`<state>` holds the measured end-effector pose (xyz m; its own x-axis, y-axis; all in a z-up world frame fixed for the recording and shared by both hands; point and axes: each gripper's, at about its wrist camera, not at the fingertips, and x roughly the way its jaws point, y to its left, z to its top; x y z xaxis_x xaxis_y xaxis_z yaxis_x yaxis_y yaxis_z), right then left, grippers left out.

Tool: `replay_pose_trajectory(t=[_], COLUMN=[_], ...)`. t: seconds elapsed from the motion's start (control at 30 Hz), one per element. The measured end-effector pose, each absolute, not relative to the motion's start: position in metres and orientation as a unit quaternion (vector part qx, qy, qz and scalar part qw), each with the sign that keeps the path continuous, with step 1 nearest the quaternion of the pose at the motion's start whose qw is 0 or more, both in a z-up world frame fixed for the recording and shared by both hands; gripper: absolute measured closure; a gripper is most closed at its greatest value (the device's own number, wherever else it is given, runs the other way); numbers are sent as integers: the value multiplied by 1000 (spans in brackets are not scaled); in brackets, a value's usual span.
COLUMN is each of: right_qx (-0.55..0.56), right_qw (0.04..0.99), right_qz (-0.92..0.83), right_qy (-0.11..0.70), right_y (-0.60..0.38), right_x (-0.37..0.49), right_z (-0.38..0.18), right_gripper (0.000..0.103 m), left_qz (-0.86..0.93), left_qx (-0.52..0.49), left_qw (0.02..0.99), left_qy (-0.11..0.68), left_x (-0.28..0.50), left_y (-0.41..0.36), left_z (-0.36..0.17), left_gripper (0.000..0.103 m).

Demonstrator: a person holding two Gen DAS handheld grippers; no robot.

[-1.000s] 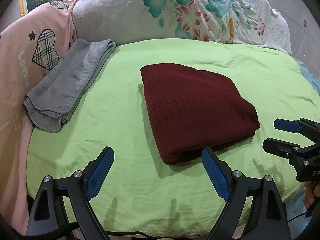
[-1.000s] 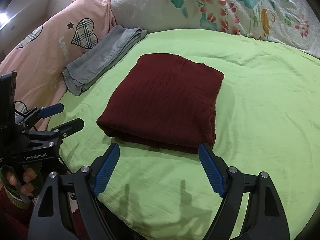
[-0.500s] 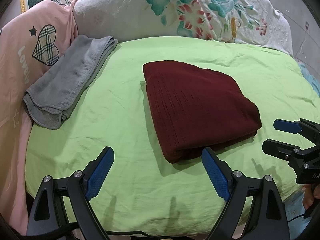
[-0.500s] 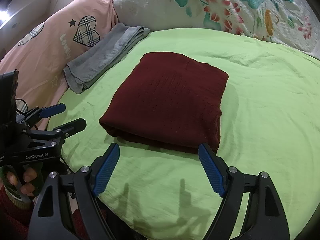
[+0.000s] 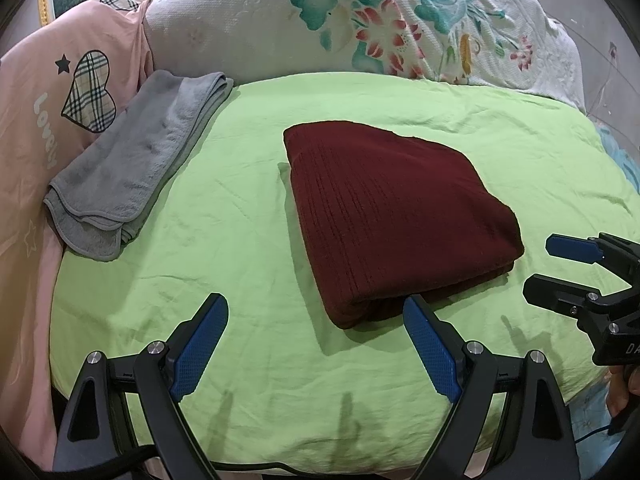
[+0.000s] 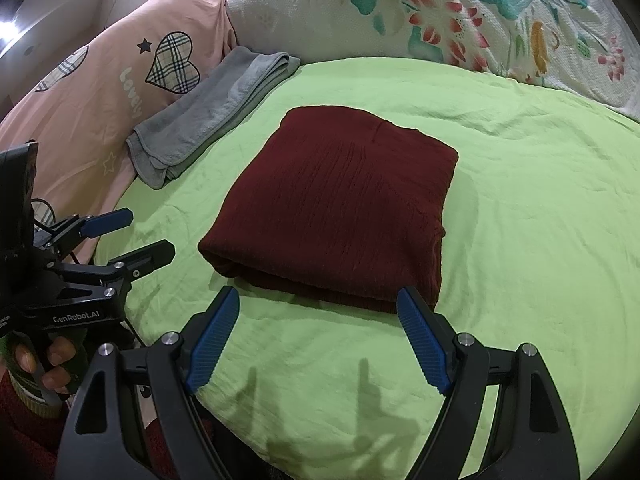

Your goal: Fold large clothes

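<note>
The dark red knit garment [image 5: 396, 220] lies folded into a thick, tidy rectangle in the middle of the green sheet [image 5: 240, 232], with its rounded fold edge toward the person. Neither tool touches it. The left gripper [image 5: 316, 340] hovers just short of the near left corner with its blue pads spread wide and nothing between them; the right gripper [image 6: 318, 334] hangs the same way, wide apart and empty, in front of the near edge.

The folding looks essentially done, so the risk now is undoing it. If a finger dips and catches the near edge, it could drag the top layer and open the stack, and the loose knit looks likely to snag. Lifting by one corner would let the layers slide apart.

The right wrist view shows the garment's right side [image 6: 438, 248], where the stacked layers end a little unevenly and one corner sticks out; the left view hides that. The left view shows more of the folded grey towel [image 5: 132, 164] lying against the pink bedding [image 5: 36, 120], well apart from the garment, below the floral pillow [image 5: 360, 24].
</note>
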<state>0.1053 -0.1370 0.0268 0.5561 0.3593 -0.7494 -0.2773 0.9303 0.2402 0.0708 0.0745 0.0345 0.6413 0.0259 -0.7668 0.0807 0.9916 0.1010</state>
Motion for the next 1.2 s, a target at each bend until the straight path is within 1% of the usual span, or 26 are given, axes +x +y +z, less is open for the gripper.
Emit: replay_pose_trajectory(t=[1.2], right_qx=[50], right_qw=[880], right_qz=[178], right_qy=[437], right_y=[-135], right_x=[117], right_z=[27], right_gripper=[22], left_qz=[-22], left_qx=[61], left_qw=[901], left_qy=[430], left_x=[85], left_y=[79], left_z=[31], left_gripper=[13])
